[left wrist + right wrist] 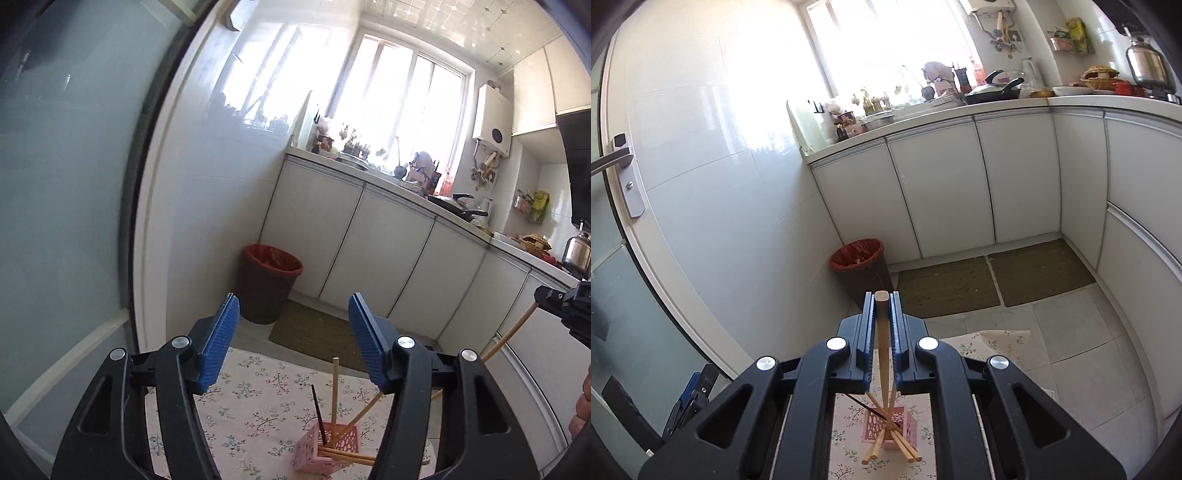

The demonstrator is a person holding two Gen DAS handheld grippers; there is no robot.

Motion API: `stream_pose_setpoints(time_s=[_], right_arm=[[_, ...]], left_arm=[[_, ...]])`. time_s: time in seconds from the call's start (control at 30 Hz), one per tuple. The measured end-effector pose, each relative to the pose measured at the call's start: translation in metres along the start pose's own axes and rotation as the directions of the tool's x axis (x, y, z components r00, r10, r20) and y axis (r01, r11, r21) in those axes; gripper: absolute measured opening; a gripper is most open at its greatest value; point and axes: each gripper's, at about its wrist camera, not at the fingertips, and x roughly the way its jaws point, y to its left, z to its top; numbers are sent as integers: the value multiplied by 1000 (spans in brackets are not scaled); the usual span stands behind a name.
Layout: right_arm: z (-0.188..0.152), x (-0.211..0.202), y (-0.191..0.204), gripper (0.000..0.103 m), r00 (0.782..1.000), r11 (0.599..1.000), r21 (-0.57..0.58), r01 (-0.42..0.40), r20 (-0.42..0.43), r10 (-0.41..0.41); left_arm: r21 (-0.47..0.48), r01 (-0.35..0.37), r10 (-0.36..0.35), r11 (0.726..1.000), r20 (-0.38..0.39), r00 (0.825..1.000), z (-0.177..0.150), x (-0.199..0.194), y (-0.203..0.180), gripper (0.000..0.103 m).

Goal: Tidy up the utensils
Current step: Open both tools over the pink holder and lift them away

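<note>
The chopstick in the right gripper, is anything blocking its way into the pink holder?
No separate obstacle shows. The right gripper is shut on the chopstick, whose lower end already reaches the pink holder. Only the chopsticks already inside crowd the opening, leaning out in different directions.

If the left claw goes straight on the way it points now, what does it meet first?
The left claw is open and empty. Straight ahead, nothing stands close; beyond the flowered table edge its line falls toward the floor mat beside the bin, probably the mat first. Depth is hard to judge.
</note>
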Motion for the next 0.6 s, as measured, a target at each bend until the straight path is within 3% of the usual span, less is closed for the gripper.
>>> stream_pose_setpoints(time_s=[0.4, 0.6], right_arm=[[-55, 66, 45, 8, 996, 996, -88, -7, -86, -1], [-72, 75, 49, 18, 996, 990, -140, 19, -87, -32]], left_arm=[[-51, -7, 3, 999, -69, 998, -4, 2, 21, 59], [-30, -2, 0, 1000, -69, 998, 2, -2, 20, 62]])
